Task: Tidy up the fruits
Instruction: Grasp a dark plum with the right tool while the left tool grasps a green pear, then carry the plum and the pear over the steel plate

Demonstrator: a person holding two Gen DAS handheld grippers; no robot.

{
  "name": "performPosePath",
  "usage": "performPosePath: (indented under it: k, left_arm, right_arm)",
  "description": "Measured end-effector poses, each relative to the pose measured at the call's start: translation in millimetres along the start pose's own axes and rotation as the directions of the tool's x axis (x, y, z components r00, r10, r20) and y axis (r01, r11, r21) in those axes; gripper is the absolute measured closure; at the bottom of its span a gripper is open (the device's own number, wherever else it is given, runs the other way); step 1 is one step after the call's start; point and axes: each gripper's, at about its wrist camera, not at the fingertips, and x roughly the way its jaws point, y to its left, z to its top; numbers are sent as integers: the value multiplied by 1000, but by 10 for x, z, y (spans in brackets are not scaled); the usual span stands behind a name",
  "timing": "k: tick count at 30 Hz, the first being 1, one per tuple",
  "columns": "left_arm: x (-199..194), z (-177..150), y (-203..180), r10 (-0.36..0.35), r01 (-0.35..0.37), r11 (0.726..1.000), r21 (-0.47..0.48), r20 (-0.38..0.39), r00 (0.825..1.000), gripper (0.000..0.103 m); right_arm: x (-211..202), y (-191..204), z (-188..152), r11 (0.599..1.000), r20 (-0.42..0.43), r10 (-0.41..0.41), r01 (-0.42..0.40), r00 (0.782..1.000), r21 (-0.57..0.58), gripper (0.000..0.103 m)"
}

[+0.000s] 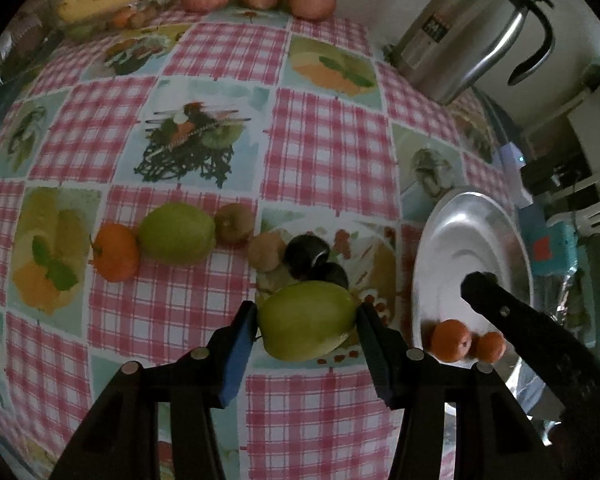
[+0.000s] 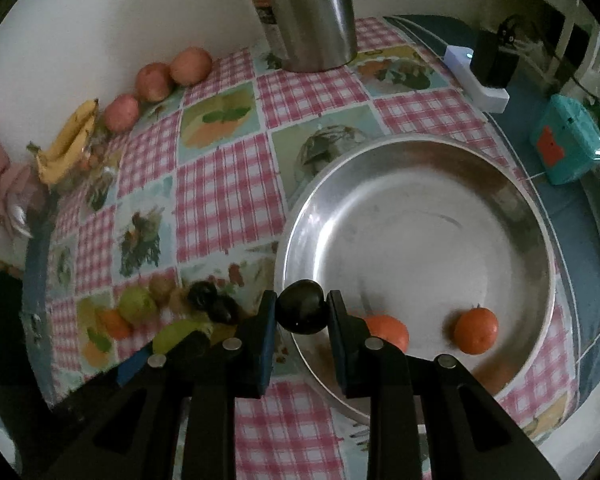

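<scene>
Checked glossy tablecloth (image 1: 324,152), round steel plate (image 2: 420,152), smooth green pear (image 1: 306,320)

We see a round silver metal tray (image 2: 512,200) with a dull brushed shine, a glossy steel jug (image 2: 312,12), a smooth checked plastic-looking tablecloth (image 1: 324,144), and a waxy green pear (image 1: 306,320).

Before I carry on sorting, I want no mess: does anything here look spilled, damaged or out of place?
Nothing stands out. The metal bowl sits flat with two oranges inside, the kettle stands upright, and the loose fruit lies intact on the tablecloth; no spill shows.
</scene>
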Motion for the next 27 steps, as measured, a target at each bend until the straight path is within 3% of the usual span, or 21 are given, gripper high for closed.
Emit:
performPosePath:
  k: [13, 27]
  left_arm:
    - [-242, 32, -249, -19, 16, 999, 40, 83, 996, 49]
    - [25, -36, -982, -22, 9, 980, 199, 59, 998, 49]
  right_arm:
    - [-52, -427, 107, 995, 34, -80, 78, 996, 66, 77]
    - [-206, -1112, 137, 967, 59, -143, 127, 988, 220, 77]
